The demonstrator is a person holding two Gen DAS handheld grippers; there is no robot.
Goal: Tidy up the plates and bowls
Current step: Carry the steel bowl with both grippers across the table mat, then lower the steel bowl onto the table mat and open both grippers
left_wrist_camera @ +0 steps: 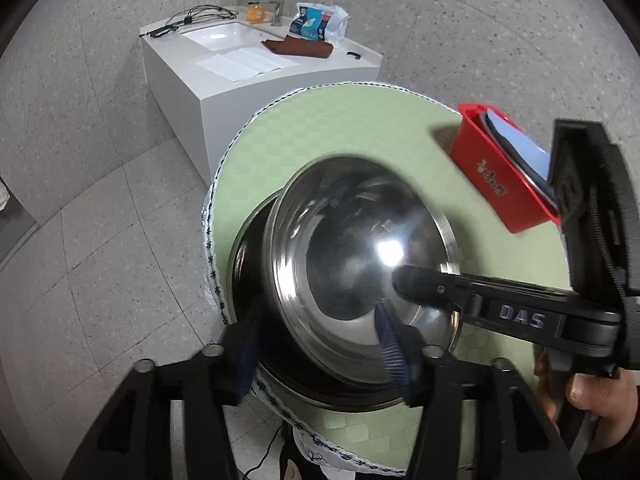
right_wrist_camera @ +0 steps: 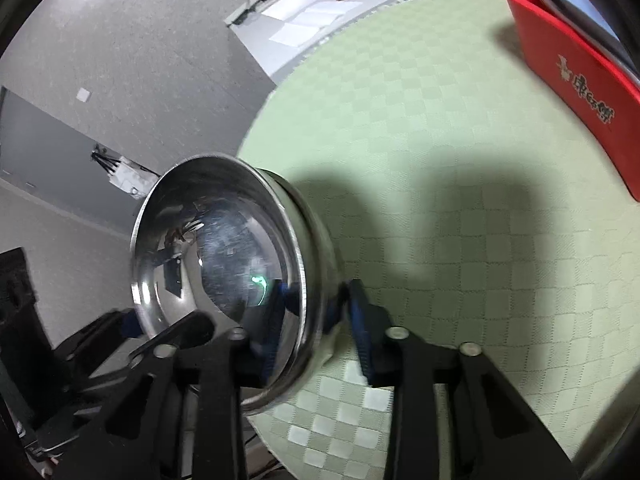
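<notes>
A shiny steel bowl (left_wrist_camera: pixel 352 248) sits tilted inside a second, darker steel bowl (left_wrist_camera: pixel 248 256) at the near edge of a round table with a green checked cloth (left_wrist_camera: pixel 344 128). My left gripper (left_wrist_camera: pixel 320 340) straddles the near rim of the stacked bowls, its jaws wide apart. My right gripper (right_wrist_camera: pixel 316 320) is closed across the top bowl's (right_wrist_camera: pixel 224 248) rim, one finger inside and one outside; it also shows in the left wrist view (left_wrist_camera: pixel 416 284). A red tub (left_wrist_camera: pixel 500 184) holding blue plates (left_wrist_camera: pixel 524 152) stands at the right.
A white counter (left_wrist_camera: pixel 256 64) with a sink, papers, a brown cloth and bottles stands beyond the table. The red tub (right_wrist_camera: pixel 580 80) sits at the table's far right. Grey tiled floor (left_wrist_camera: pixel 100 220) surrounds the table.
</notes>
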